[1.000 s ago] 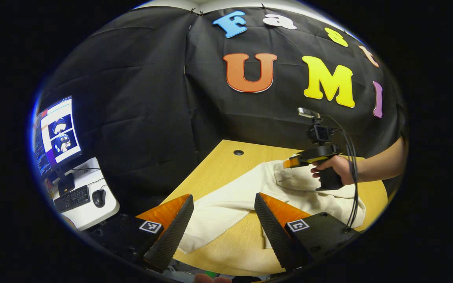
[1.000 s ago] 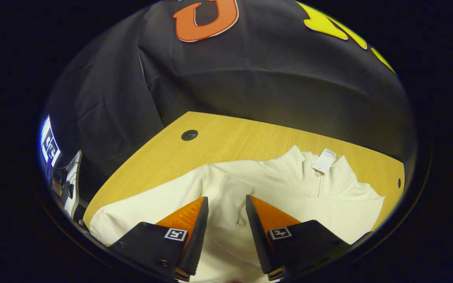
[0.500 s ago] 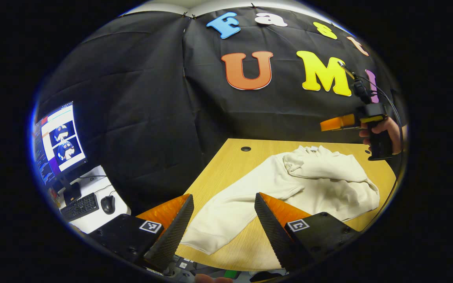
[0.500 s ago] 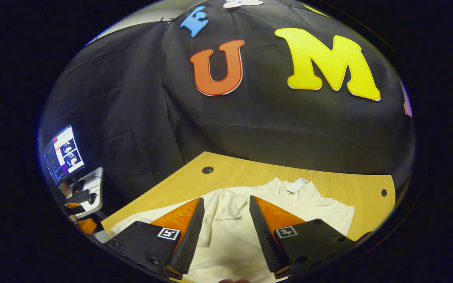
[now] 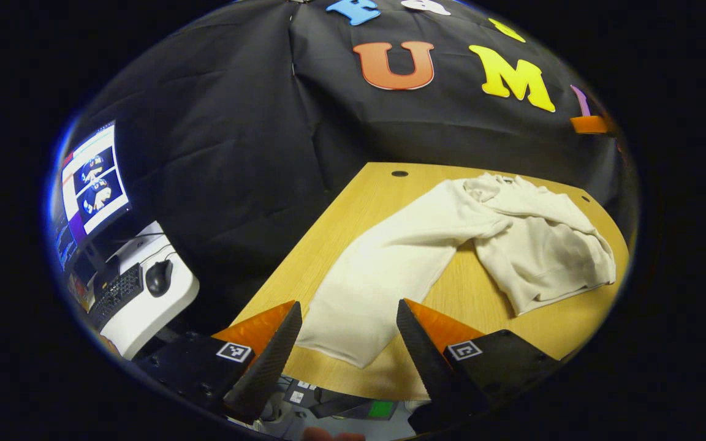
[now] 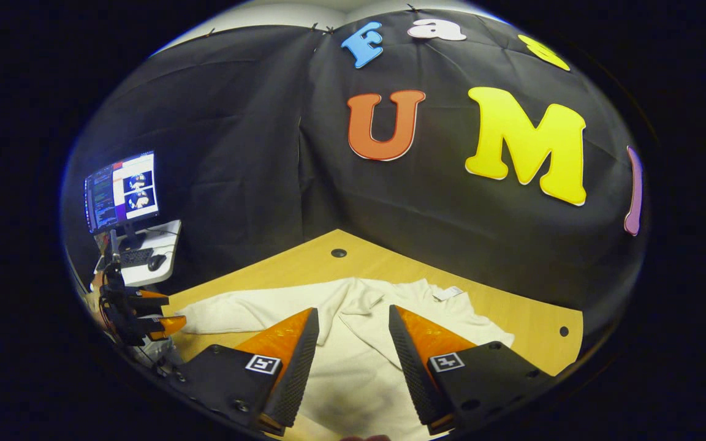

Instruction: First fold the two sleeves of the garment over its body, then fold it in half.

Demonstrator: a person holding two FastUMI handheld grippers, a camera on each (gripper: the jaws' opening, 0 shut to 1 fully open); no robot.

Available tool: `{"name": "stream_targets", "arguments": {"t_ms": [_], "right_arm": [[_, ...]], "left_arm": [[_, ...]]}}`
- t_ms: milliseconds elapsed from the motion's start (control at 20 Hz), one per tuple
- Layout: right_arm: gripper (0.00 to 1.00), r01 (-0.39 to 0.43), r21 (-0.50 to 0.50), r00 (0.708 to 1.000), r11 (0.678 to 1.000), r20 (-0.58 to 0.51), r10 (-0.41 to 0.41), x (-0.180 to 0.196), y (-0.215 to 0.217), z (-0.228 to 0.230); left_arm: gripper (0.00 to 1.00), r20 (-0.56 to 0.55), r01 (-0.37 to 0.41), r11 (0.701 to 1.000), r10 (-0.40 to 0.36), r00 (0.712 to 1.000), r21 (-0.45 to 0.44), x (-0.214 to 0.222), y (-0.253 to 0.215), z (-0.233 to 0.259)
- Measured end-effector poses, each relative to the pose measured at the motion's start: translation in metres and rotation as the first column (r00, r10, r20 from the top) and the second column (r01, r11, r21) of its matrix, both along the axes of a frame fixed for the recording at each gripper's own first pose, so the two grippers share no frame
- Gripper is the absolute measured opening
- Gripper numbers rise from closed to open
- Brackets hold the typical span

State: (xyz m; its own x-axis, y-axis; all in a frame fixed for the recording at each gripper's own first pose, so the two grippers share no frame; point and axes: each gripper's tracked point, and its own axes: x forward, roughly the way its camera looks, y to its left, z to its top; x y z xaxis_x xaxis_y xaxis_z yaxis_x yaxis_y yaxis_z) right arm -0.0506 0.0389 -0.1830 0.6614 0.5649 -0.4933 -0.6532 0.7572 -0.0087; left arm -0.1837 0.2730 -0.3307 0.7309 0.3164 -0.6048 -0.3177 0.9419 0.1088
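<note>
A cream sweatshirt (image 5: 543,245) lies on the wooden table (image 5: 353,208). One sleeve (image 5: 390,263) stretches flat toward my left gripper (image 5: 349,303), which hovers open just short of the cuff, near the table's front edge. The other sleeve (image 5: 531,199) lies folded across the body. In the right gripper view the sweatshirt (image 6: 359,355) sits below my right gripper (image 6: 353,308), which is open, raised and holding nothing. Its white neck tag (image 6: 449,293) shows. The left gripper (image 6: 166,311) appears far left by the sleeve end (image 6: 206,315). The right gripper's tip (image 5: 589,124) shows at the right edge.
A white side desk (image 5: 144,306) to the left carries a monitor (image 5: 92,177), a keyboard (image 5: 114,294) and a mouse (image 5: 158,277). The table has small cable holes (image 5: 399,173) (image 6: 564,331). Black cloth walls close in the back.
My right gripper has let go over the body, lifted and drawn back to the right, leaving that sleeve folded. My left gripper has tipped downward toward the outstretched sleeve's cuff.
</note>
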Motion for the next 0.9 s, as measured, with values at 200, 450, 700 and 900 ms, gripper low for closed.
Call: {"name": "stream_targets", "arguments": {"t_ms": [200,450,700,900], "right_arm": [[0.71,0.045,-0.015,0.998,0.999,-0.046,-0.046,-0.008,-0.015,-0.009],[0.73,0.087,0.004,0.994,0.996,-0.072,-0.086,-0.005,-0.019,-0.005],[0.73,0.056,0.042,0.995,0.998,-0.083,-0.052,-0.017,-0.002,0.004],[0.71,0.023,0.028,0.998,0.999,-0.066,-0.021,-0.025,0.0,0.006]], "left_arm": [[1.0,-0.058,-0.01,1.0,0.01,0.998,-0.002,0.0,0.015,-0.027],[1.0,-0.061,-0.033,0.996,0.028,0.998,-0.08,0.002,0.019,-0.044],[0.98,-0.067,0.011,0.991,-0.02,0.998,-0.13,0.003,0.016,-0.045],[0.22,-0.079,0.057,0.991,-0.067,0.995,-0.12,0.012,0.018,-0.043]]}}
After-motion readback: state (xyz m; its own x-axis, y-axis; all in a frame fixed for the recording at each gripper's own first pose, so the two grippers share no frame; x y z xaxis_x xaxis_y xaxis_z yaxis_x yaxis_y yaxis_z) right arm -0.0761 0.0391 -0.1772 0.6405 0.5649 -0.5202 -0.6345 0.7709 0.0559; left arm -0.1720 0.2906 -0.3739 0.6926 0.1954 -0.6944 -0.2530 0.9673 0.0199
